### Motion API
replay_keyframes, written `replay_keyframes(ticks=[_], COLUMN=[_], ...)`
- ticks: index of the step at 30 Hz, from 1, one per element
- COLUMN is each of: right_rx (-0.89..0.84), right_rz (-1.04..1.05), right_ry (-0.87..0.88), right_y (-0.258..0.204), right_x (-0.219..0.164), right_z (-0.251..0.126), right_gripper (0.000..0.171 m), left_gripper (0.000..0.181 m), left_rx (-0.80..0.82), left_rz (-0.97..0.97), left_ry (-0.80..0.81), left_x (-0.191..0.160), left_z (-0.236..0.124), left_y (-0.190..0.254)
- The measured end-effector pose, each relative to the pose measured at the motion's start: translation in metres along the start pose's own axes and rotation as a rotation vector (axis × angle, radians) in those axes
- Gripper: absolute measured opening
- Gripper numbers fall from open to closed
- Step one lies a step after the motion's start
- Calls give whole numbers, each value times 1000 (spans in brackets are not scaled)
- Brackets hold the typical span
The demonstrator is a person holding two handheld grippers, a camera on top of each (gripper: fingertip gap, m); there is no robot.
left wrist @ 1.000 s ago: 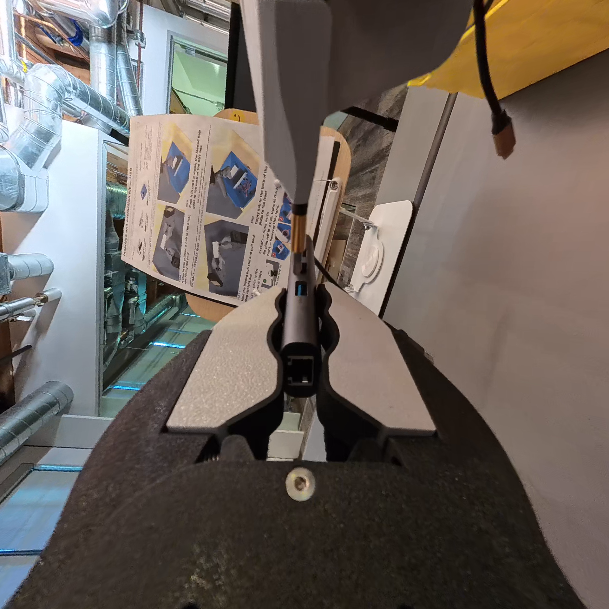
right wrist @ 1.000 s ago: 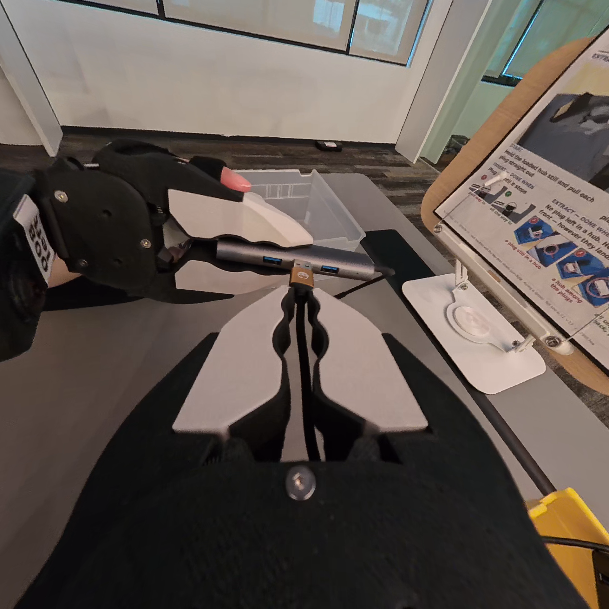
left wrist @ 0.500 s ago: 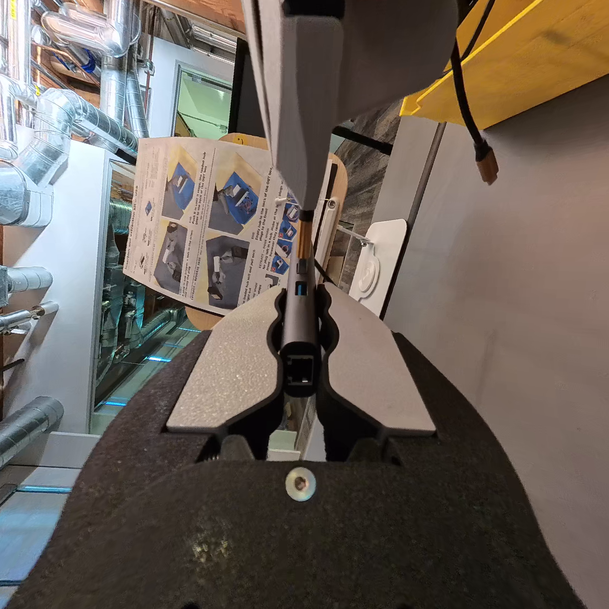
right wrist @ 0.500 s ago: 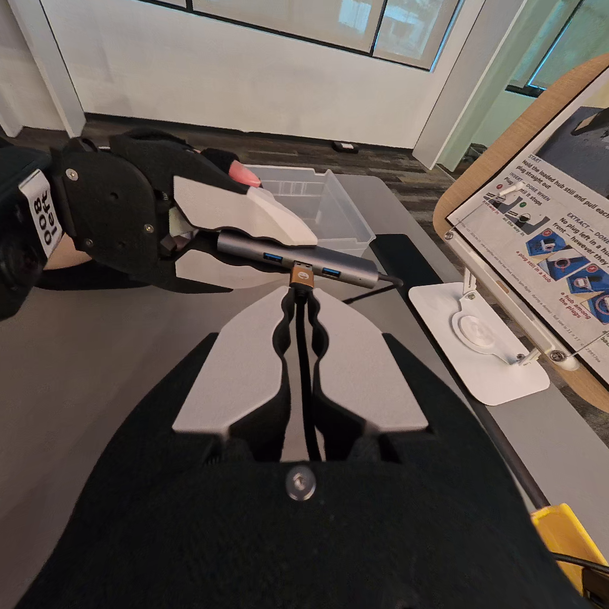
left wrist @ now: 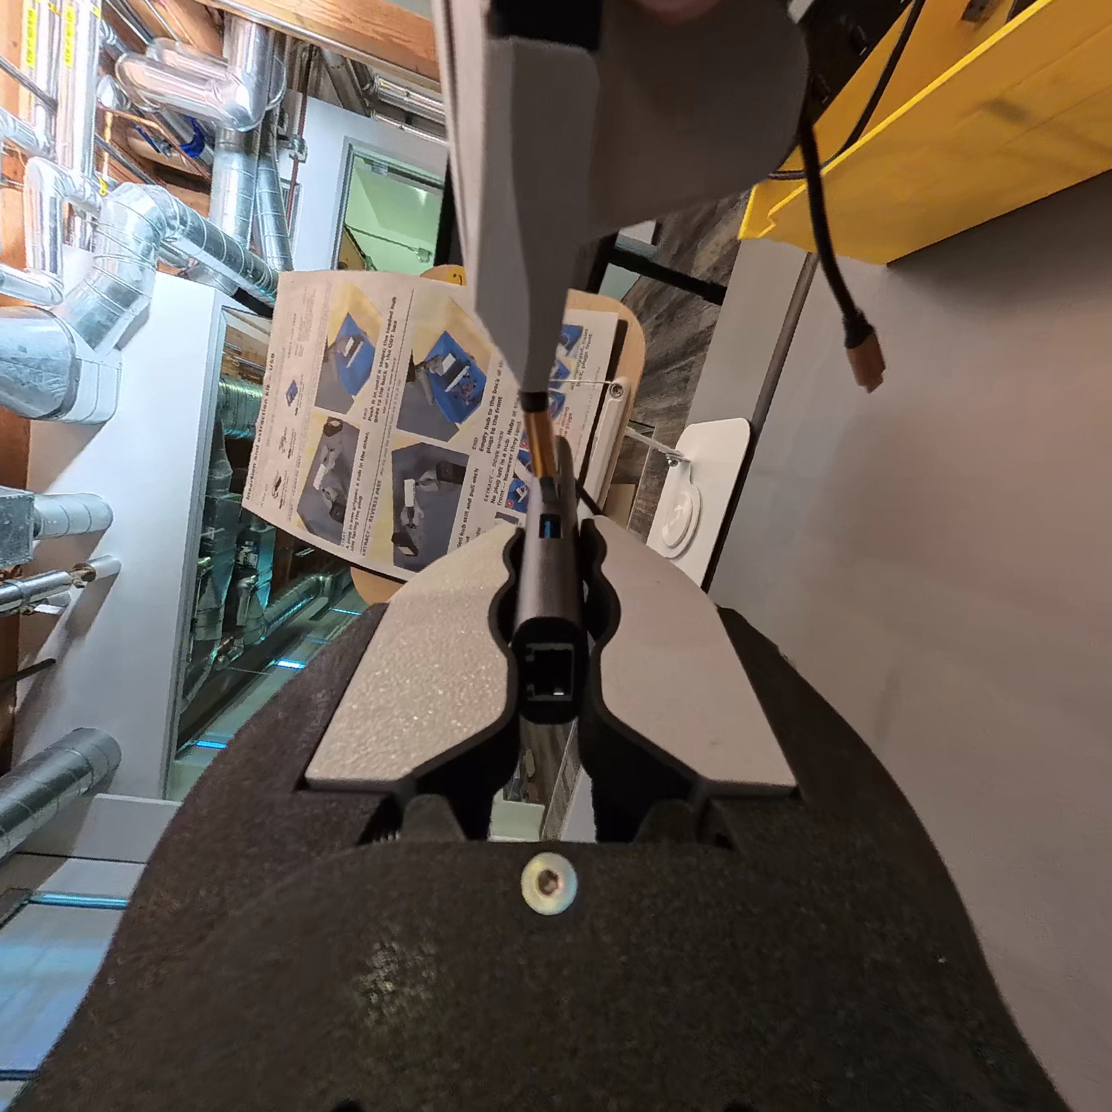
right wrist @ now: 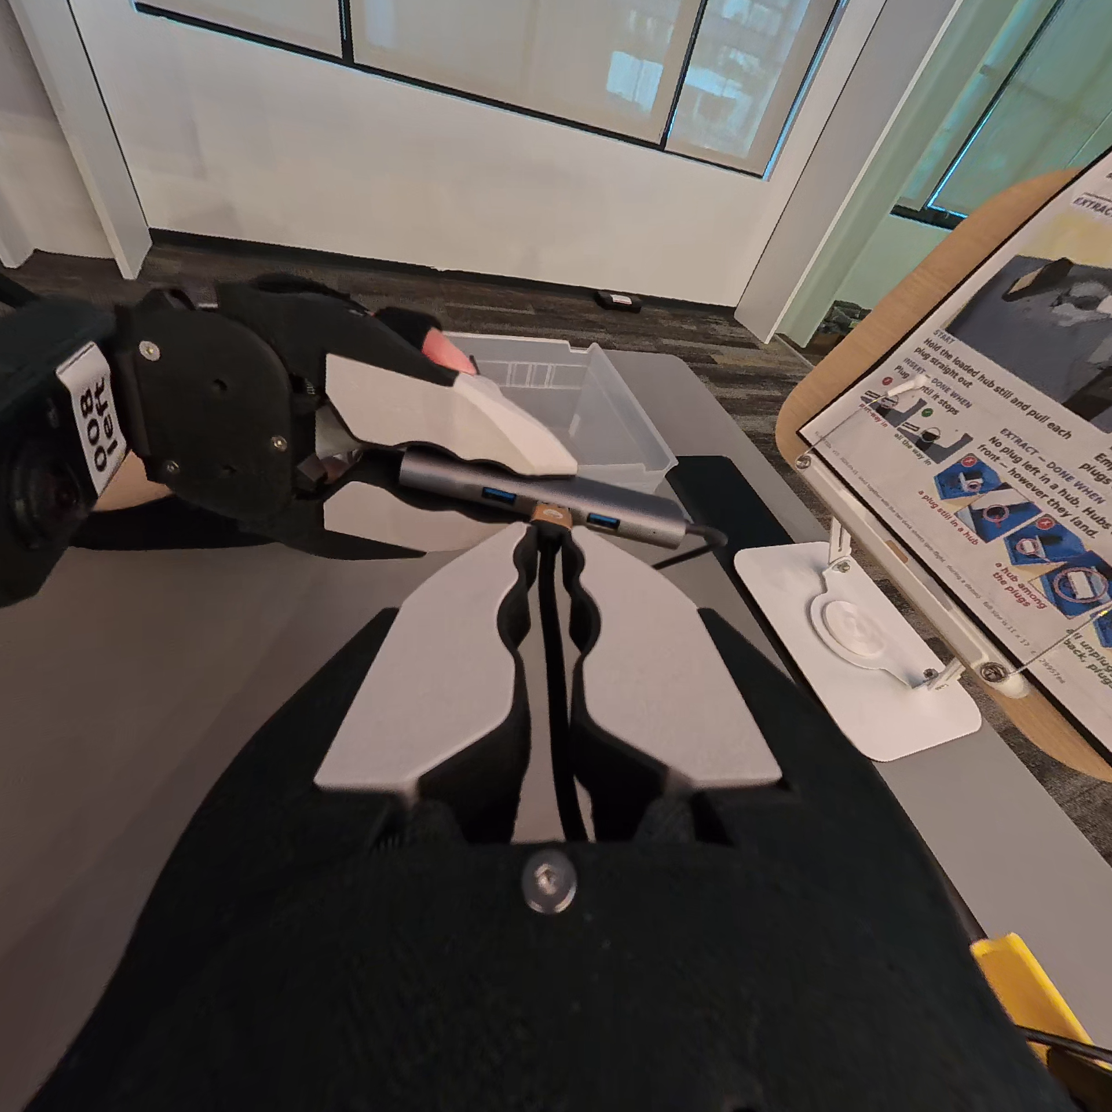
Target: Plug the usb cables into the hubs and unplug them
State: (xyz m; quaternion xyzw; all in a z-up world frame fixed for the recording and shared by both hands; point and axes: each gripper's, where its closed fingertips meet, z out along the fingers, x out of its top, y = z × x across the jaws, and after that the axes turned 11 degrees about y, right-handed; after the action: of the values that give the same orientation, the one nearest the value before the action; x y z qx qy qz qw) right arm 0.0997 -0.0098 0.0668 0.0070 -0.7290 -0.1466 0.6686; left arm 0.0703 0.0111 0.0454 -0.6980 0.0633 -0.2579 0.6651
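Observation:
My left gripper [left wrist: 549, 529] is shut on a dark grey USB hub [left wrist: 546, 608] and holds it above the grey table; the hub also shows in the right wrist view [right wrist: 541, 490], sideways, with blue ports on either side of the plug. My right gripper [right wrist: 549, 532] is shut on a black USB cable [right wrist: 556, 692] just behind its gold plug [right wrist: 549, 514], whose tip is in the hub's middle port. In the left wrist view the gold plug [left wrist: 540, 442] comes down from the right gripper's fingers [left wrist: 529, 198] into the hub. A second cable with a brown plug [left wrist: 863, 361] hangs from a yellow bin [left wrist: 939, 138].
A clear plastic bin [right wrist: 577, 409] stands on the table [right wrist: 180, 632] behind the hub. An instruction sheet on a wooden board with a white stand [right wrist: 860, 650] is at the right. A corner of the yellow bin [right wrist: 1029, 999] shows at the lower right. There is about 5 centimetres between the tips of the two grippers.
Both grippers have lifted and shifted together with the hub and plug. The plug has stayed at the hub's middle port. The hanging brown plug has swung.

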Motion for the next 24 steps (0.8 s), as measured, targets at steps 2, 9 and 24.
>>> replay_keyframes(ticks=[2,9,24], right_rx=[5,21,55], right_rz=[-1,30,43], right_ry=[-21,0,28], right_y=[0,0,5], right_x=[-3,-1,-11], right_z=[-1,-2,0], right_gripper=[8,8,8], left_gripper=[18,17,18], left_rx=[1,-13,-8], left_rz=[14,-59,71], left_ry=[-9,8,-60], left_x=[0,3,0], left_z=[1,0,-1], left_y=[2,2,2])
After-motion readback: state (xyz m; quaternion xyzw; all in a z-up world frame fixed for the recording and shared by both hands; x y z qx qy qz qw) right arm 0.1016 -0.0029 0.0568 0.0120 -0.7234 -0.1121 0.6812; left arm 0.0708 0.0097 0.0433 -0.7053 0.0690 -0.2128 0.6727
